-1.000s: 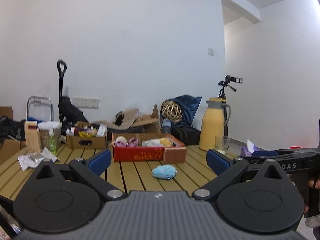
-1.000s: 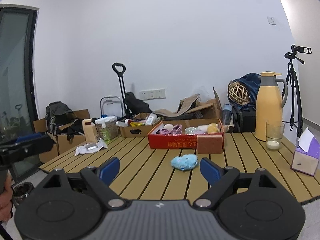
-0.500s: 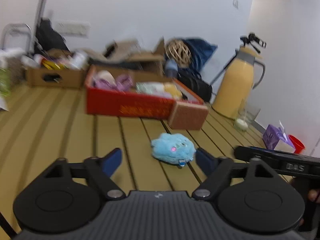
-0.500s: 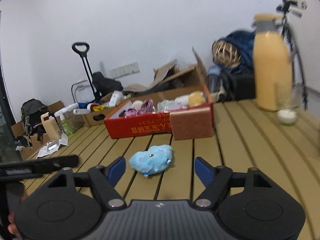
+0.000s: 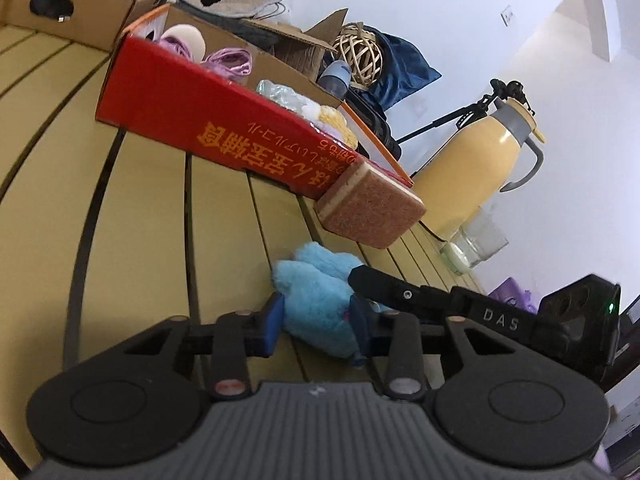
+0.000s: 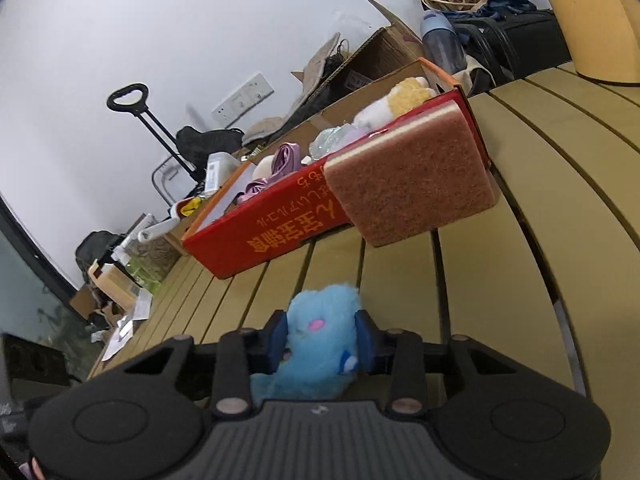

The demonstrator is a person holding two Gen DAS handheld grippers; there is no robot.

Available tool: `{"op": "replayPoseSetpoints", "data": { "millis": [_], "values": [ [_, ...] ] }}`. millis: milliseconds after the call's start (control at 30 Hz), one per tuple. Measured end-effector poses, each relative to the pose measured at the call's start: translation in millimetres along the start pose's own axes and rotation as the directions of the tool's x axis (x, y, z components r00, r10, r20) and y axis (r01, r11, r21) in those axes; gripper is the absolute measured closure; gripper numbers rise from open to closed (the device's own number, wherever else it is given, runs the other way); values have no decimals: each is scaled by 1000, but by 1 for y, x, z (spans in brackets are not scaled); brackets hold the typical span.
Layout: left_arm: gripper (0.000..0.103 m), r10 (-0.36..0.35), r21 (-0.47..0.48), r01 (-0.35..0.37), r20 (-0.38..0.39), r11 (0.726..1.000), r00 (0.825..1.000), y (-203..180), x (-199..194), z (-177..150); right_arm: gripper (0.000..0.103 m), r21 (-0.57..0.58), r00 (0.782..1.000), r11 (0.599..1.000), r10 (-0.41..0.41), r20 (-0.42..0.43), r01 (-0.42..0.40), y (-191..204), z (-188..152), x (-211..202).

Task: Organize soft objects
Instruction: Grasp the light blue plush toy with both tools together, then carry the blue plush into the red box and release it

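Note:
A fluffy blue plush toy point(image 5: 316, 300) lies on the slatted wooden table point(image 5: 140, 220). My left gripper point(image 5: 315, 322) straddles it, its blue pads touching the fur on both sides while the jaws are closing. My right gripper point(image 6: 321, 342) holds the same toy point(image 6: 320, 332) from the other side, its pads pressing into the fur, jaws also closing. The right tool's black housing point(image 5: 496, 314) crosses the left wrist view at the right. Behind the toy stands a red cardboard box point(image 5: 200, 120) with several soft items in it, and a brown sponge point(image 5: 372, 208) leans on its front.
A yellow thermos jug point(image 5: 476, 168) and a glass with a candle point(image 5: 472, 248) stand right of the box, with a purple tissue box point(image 5: 512, 292) nearer. A brown cardboard box point(image 5: 60, 8) sits at far left. Bags and a wicker ball point(image 5: 358, 54) lie behind the table.
Both grippers have dropped and moved forward over the table to the blue toy, rolling as they went. Their jaws have narrowed from wide open to touching the toy.

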State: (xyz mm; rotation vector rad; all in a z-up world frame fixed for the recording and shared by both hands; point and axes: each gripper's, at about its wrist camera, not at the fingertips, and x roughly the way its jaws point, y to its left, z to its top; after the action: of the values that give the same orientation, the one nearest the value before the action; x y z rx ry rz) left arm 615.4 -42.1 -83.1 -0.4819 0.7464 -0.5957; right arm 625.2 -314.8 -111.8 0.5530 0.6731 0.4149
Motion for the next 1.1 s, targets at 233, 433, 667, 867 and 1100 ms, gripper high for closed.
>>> {"op": "replayPoseSetpoints", "data": {
  "millis": [233, 433, 667, 867, 1100],
  "values": [
    [67, -9, 23, 9, -14, 1000, 1000, -7, 5, 1, 71, 17, 1000, 1000, 23, -9, -22, -4, 4, 3],
    [66, 15, 48, -14, -14, 999, 1000, -11, 4, -1, 73, -8, 1000, 1000, 7, 8, -7, -1, 0, -7],
    [68, 36, 45, -37, 18, 998, 999, -15, 2, -5, 74, -24, 1000, 1000, -13, 25, 13, 3, -3, -12],
    [68, -8, 37, 3, 123, 999, 992, -25, -29, -10, 74, -96, 997, 995, 3, 83, 5, 32, -8, -40],
    [69, -48, 72, 34, 202, 997, 978, -49, -53, 62, 74, -138, 989, 990, 42, 143, -23, 74, 60, -49]
  ]
}}
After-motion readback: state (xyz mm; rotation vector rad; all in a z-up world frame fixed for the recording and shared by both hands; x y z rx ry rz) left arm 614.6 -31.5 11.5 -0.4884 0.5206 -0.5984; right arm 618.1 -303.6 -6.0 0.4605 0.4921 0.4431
